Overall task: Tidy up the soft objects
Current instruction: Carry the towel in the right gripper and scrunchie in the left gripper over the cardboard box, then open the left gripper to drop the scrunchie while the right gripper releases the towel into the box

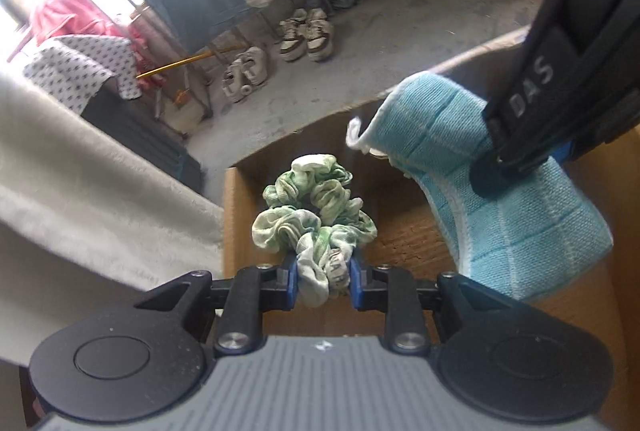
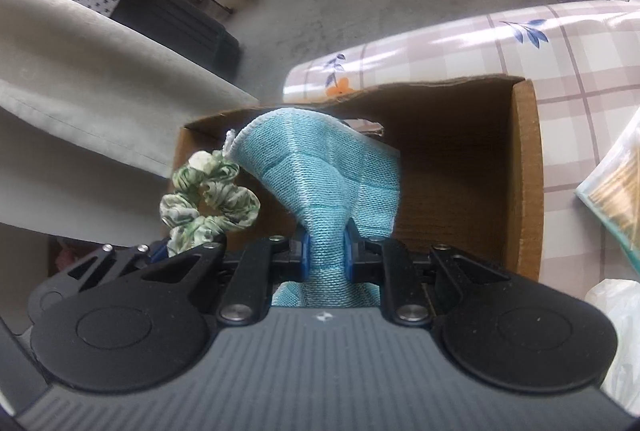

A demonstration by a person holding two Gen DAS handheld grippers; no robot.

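Observation:
My left gripper (image 1: 324,271) is shut on a green-and-white scrunchie (image 1: 316,207), which hangs over the left end of an open cardboard box (image 1: 236,215). Just to its right, my right gripper (image 1: 516,159) is shut on a light blue woven cloth (image 1: 520,215) that droops above the box. In the right wrist view the blue cloth (image 2: 316,167) is pinched between the blue pads of my right gripper (image 2: 326,251), over the cardboard box (image 2: 528,171). The scrunchie (image 2: 208,199) and my left gripper (image 2: 160,251) show at the lower left. The box floor I can see is bare.
The box stands on a table with a checked, flowered cover (image 2: 580,71). A pale fabric surface (image 1: 80,191) lies close on the left. A printed packet (image 2: 616,199) and a white bag (image 2: 616,311) sit right of the box. Shoes (image 1: 304,35) stand on the floor beyond.

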